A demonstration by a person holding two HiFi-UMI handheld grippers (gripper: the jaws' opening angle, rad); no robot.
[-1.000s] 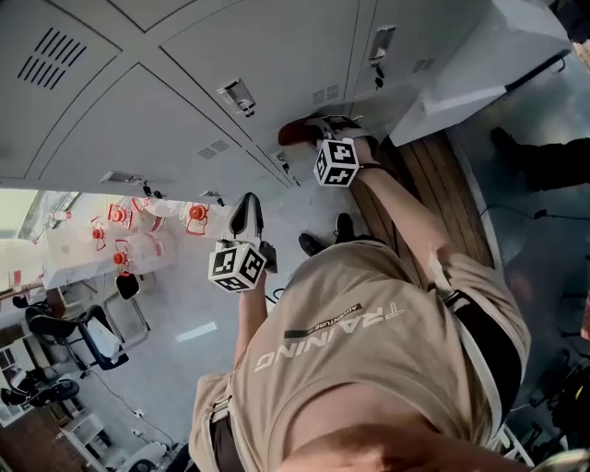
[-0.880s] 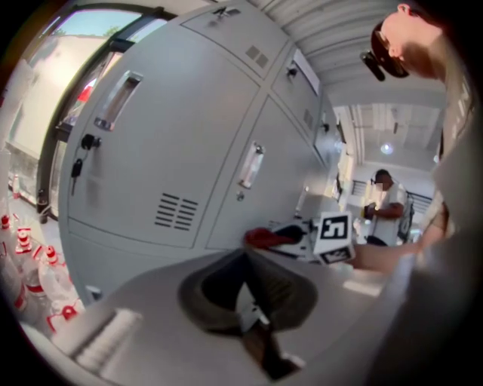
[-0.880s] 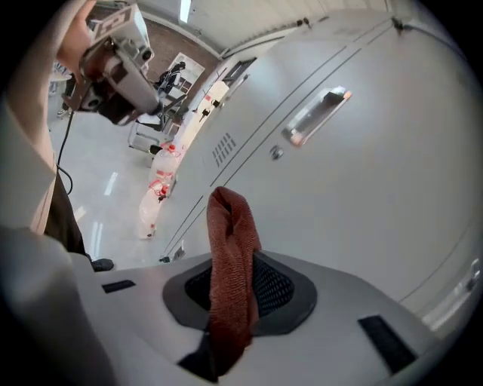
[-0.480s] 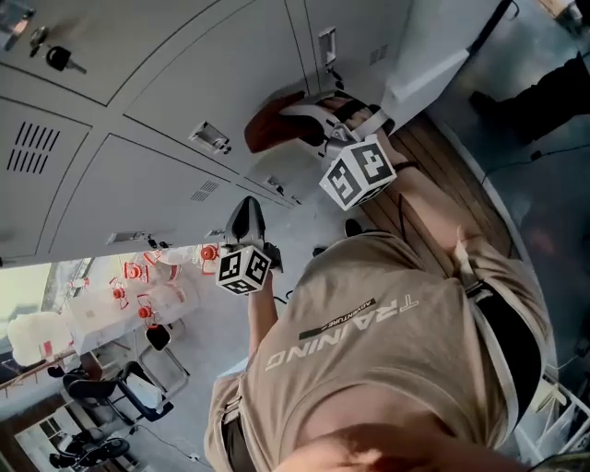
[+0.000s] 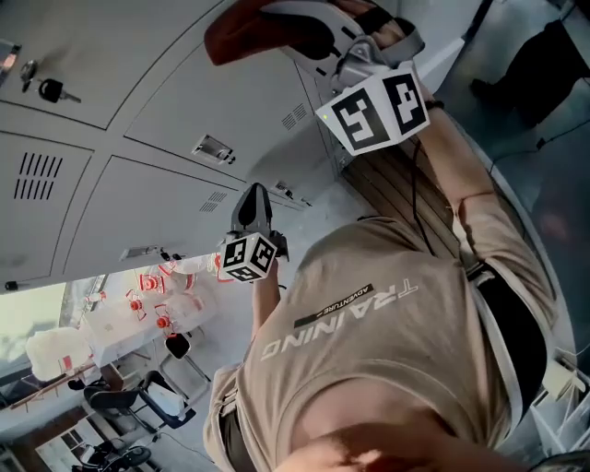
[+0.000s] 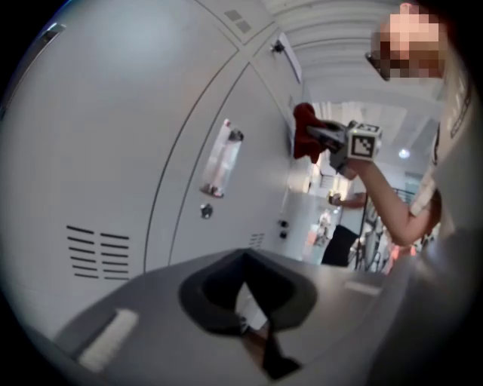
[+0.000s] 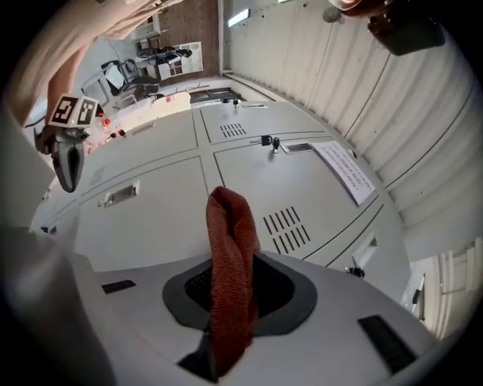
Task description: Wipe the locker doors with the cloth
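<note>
Jaws of the right gripper (image 7: 226, 332) are pinching a rust-red woven cloth (image 7: 232, 249), which is standing up from between them as a folded strip, its upper end toward the light grey metal locker doors (image 7: 158, 211). In the head view this gripper (image 5: 318, 28) is reaching high with the cloth (image 5: 240, 32) in front of an upper door, and its white cube with black square markers (image 5: 373, 109) is facing the camera. In the left gripper view the cloth (image 6: 304, 132) is lying very near the door surface, but I cannot tell if it is really touching. The left gripper (image 6: 260, 339) is hanging lower, well apart from the cloth. Its black jaws are meeting at the tips and are carrying nothing, pointing toward a lower door. Several things are sticking out on the doors around the cloth: a small metal pull handle (image 5: 214, 148), a dark key in a lock (image 5: 46, 89), black vent slots (image 7: 285, 228) and a white paper label with print (image 7: 343, 170). Below the lockers a white table with red and clear small items (image 5: 157, 300) is showing, and near it a black office chair (image 5: 138, 401). The person's beige T-shirt (image 5: 369, 350) is filling the lower part of the head view.
</note>
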